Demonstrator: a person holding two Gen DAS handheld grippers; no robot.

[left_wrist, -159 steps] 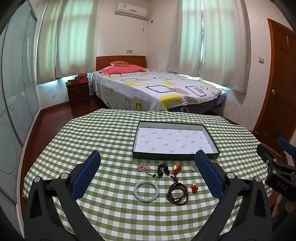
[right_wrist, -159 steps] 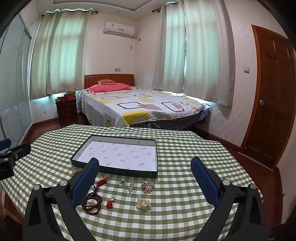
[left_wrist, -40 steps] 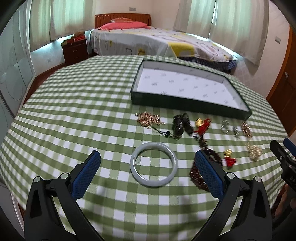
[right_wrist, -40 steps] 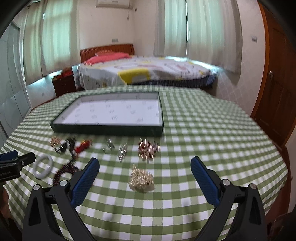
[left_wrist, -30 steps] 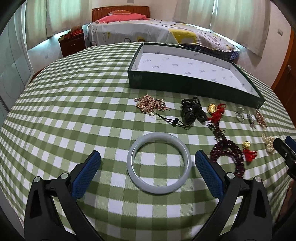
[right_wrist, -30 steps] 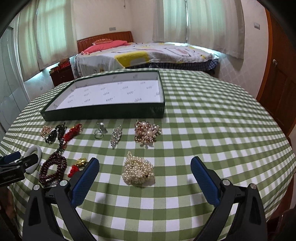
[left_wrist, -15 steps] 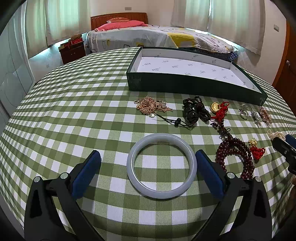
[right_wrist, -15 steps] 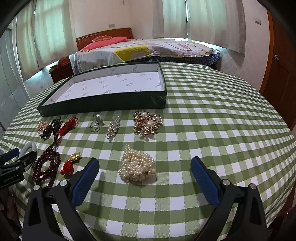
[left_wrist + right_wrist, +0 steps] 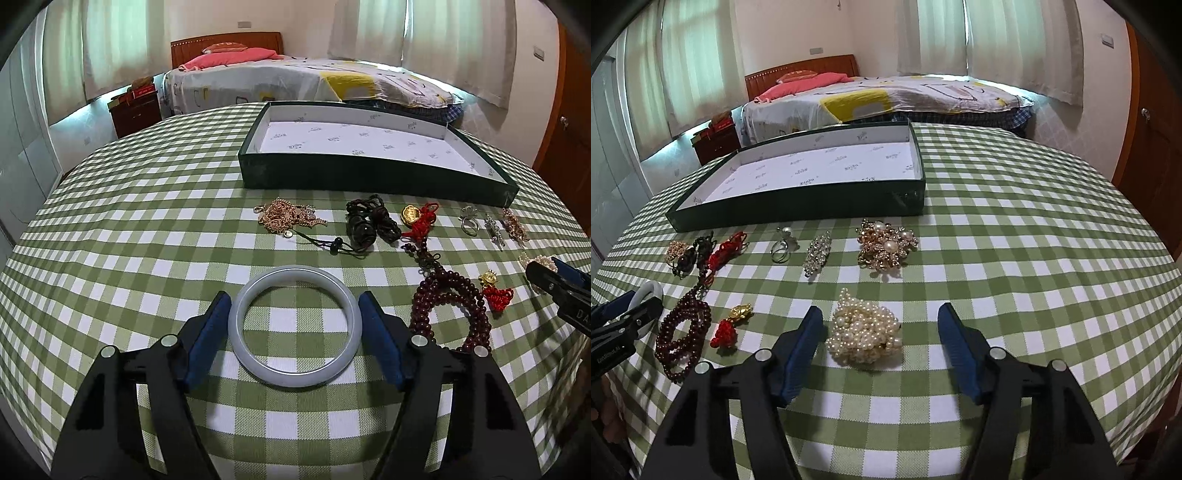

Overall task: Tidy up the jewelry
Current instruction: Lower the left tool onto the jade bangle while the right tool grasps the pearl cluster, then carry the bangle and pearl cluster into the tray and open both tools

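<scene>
both claws narrowed, left claw (image 9: 294, 328) around bangle (image 9: 294, 325), right claw (image 9: 879, 341) flanking pearls (image 9: 864, 334)

Left gripper (image 9: 294, 334) jaws just closing in on the pale bangle (image 9: 294, 326), pads now at its 9 and 3 o'clock sides. Right gripper (image 9: 879, 349) jaws just closing too, pearl cluster (image 9: 864, 333) between them, right pad still apart.
</scene>
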